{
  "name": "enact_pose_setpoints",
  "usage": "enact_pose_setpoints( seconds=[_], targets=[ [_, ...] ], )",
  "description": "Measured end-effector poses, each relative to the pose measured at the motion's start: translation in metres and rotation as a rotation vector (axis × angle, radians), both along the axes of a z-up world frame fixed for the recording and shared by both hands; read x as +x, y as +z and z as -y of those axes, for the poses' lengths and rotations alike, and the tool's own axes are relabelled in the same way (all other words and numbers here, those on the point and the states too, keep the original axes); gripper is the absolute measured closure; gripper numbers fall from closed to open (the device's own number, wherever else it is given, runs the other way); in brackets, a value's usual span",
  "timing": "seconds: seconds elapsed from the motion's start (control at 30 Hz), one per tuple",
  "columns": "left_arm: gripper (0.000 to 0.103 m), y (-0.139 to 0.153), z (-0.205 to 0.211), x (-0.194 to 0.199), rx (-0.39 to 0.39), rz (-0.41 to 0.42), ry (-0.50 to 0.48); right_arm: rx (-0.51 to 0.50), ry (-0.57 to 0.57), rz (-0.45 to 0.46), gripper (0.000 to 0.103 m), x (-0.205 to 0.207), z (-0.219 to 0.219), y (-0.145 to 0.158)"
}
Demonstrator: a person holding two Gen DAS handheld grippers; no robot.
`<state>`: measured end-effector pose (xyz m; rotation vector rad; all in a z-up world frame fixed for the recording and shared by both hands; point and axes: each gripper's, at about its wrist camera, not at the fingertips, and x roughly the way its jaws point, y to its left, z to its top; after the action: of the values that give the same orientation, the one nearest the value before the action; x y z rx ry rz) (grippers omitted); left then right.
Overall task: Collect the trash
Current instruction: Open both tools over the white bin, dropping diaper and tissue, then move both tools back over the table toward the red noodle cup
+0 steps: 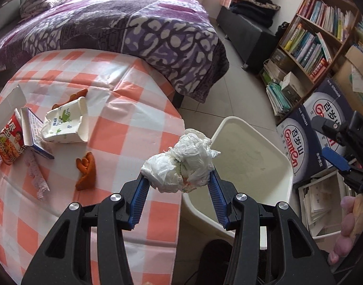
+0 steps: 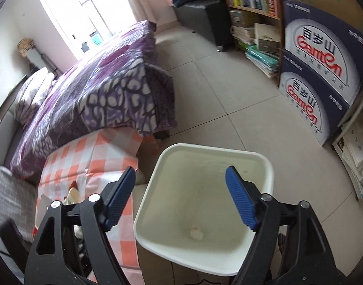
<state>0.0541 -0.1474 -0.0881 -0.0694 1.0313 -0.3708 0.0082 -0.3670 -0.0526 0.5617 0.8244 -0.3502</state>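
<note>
Left wrist view: left gripper (image 1: 179,178) pinched a crumpled white tissue wad (image 1: 181,161) between its blue pads, the wad held up at the bench edge, just beside the rim of the white bin (image 1: 252,156). Only this view showed the trash on the bench (image 1: 124,123), which had an orange-and-white checked cloth: a crushed white carton with green print (image 1: 67,123), a red snack packet (image 1: 9,140), a small blue-edged box (image 1: 35,134), two orange peel pieces (image 1: 86,171) (image 1: 74,97), and a pale shredded scrap (image 1: 37,175). All lay well apart from the held wad. This view also caught the right gripper (image 1: 333,142) at the far right edge, over by the bin, with fingers of a hand (image 1: 347,225) below it.

Right wrist view: right gripper (image 2: 180,173) was spread wide with nothing between its pads, hanging right above the bin (image 2: 205,152) opening. Only this view looked down to the bin's bottom, where one small pale scrap (image 2: 196,234) lay. The tissue wad and left gripper did not show here; the bench (image 2: 98,152) appeared only as a corner at the left, bin standing just beside it on the tiled floor (image 2: 229,90).

Both views showed the bed with purple blanket (image 1: 133,28), bookshelf (image 1: 319,28) and blue printed cartons (image 2: 319,54).
</note>
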Motion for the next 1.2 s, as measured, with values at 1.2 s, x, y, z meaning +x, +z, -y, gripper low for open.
enact_pose_setpoints(
  seconds=[1.2],
  targets=[
    [0.026, 0.002, -0.046, 0.027, 0.016, -0.062, 0.027, 0.001, 0.057, -0.005, 0.013, 0.037, -0.036, 0.025]
  ],
)
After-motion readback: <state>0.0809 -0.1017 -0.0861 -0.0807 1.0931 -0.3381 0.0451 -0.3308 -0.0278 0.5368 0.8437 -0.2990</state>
